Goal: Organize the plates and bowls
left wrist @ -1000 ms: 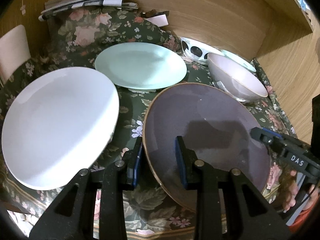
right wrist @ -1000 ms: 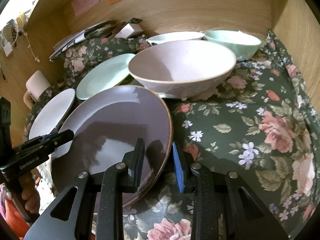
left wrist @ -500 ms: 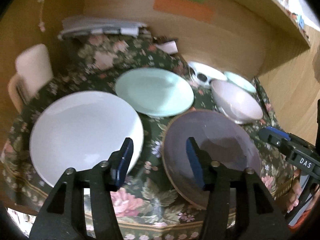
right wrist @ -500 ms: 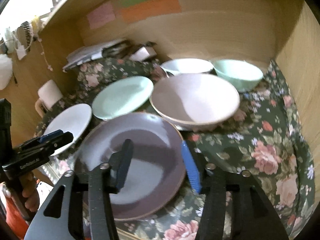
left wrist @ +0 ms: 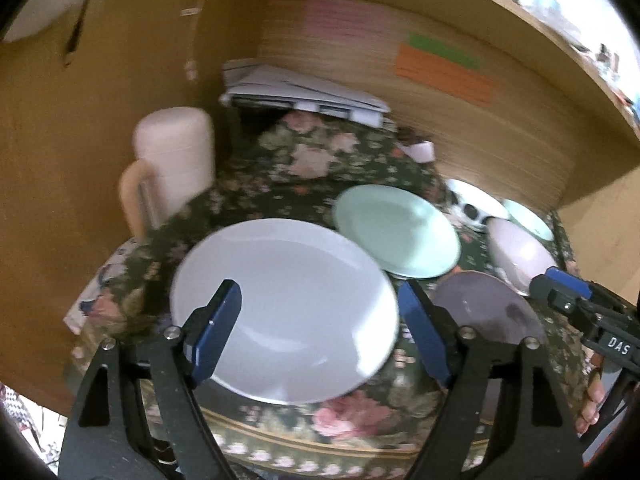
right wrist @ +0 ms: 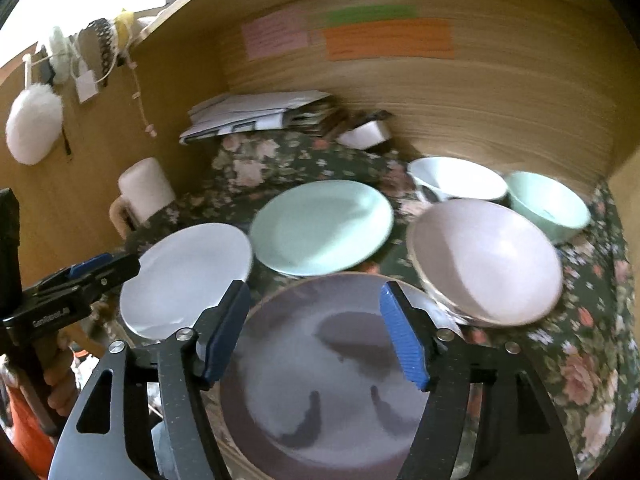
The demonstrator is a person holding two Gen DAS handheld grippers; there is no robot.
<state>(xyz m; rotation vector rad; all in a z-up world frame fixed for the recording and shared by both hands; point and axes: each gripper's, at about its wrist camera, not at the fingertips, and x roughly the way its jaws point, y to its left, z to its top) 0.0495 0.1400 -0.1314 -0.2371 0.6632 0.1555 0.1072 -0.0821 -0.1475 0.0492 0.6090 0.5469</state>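
From the left wrist, the left gripper has just been opening; its blue-padded jaws now stand spread, nothing between them, and it hangs above the white plate. That plate is round, glossy and shallow, lying flat on the flowered cloth. Taking the white plate as landmark: the pale green plate sits just behind it to the right, its near rim at or under the white one's edge. The dark purple plate, glazed with a thin tan rim, lies to its right. Past that are a pink bowl and two more bowls, partly hidden. A cream mug stands behind the white plate to the left, soft with blur.

From the right wrist, the right gripper has also just been opening; its jaws are apart and pinch nothing, poised over the dark purple plate, which lies flat on the cloth just right of the white plate. The pale green plate is behind both. The pink bowl, deep and smooth, sits further right, near the purple plate's rim. Behind it are a white bowl and a green bowl.

I judge the sorting barely begun: three plates lie singly, three bowls stand unnested. Stacking the plates and nesting the bowls all seems left to do.
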